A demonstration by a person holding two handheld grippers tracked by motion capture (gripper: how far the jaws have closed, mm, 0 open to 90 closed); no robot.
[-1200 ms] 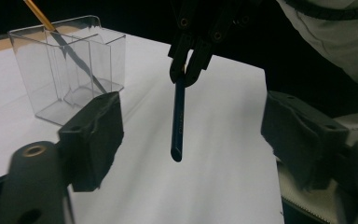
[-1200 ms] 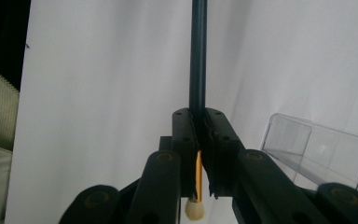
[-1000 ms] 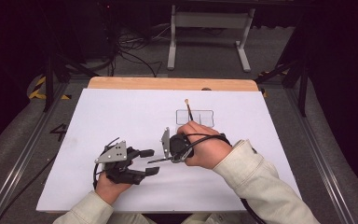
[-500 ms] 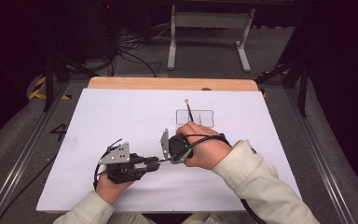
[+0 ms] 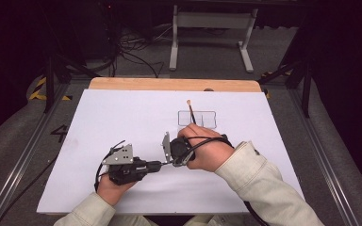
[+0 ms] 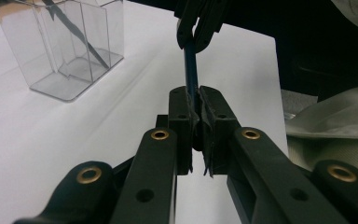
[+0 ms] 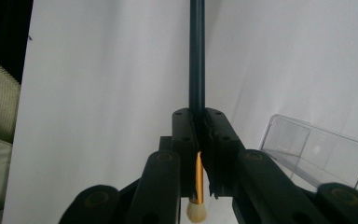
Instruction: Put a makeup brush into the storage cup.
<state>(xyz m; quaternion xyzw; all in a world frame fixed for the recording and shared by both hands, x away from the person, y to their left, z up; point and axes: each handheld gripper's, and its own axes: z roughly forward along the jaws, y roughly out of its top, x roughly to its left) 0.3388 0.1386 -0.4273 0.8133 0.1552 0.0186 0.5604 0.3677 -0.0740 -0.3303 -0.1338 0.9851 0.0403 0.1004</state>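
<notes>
A make-up brush with a dark blue handle [image 7: 196, 56], gold ferrule and white bristles [image 7: 196, 211] is gripped at both ends. My right gripper [image 7: 198, 116] is shut on it near the ferrule. My left gripper [image 6: 196, 95] has just been closing and now pinches the blue handle [image 6: 191, 77], facing the right gripper's fingers [image 6: 200, 23]. In the high view the two grippers meet tip to tip near the middle of the white sheet, left gripper [image 5: 158, 165] and right gripper [image 5: 174, 160]. Behind them stands a clear divided box [image 5: 197, 118] with another brush [image 5: 191, 112] leaning in it.
The white sheet [image 5: 99, 122] covers the wooden table, whose far edge [image 5: 169, 84] shows beyond it. The clear box [image 6: 60, 46] stands left of the left gripper's jaws, with bare sheet around it. Metal rails and cables run along both sides of the table.
The left gripper's jaws stood apart one second ago and have since closed onto the brush handle. Both hands have kept their places.
</notes>
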